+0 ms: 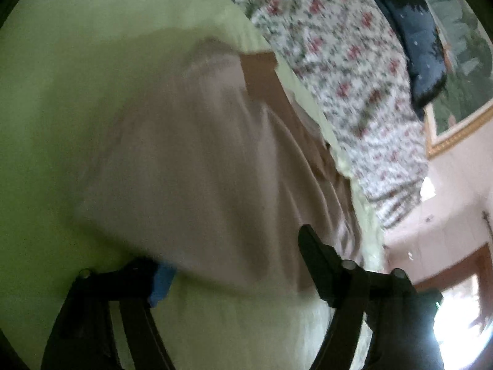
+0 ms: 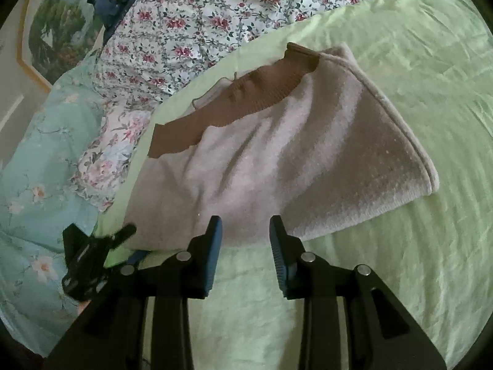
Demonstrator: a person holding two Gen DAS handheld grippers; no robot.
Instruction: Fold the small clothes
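A small beige fleece garment with a brown ribbed band lies folded on the light green sheet. My right gripper is open and empty, its fingertips just at the garment's near edge. My left gripper shows at the garment's near left corner in the right wrist view. In the blurred left wrist view my left gripper is open around the garment, with one finger under the cloth edge and the other finger above it.
A floral quilt lies bunched behind the garment, with a teal floral cover on the left. A dark blue cloth and a framed picture lie beyond the bed. The green sheet spreads wide to the right.
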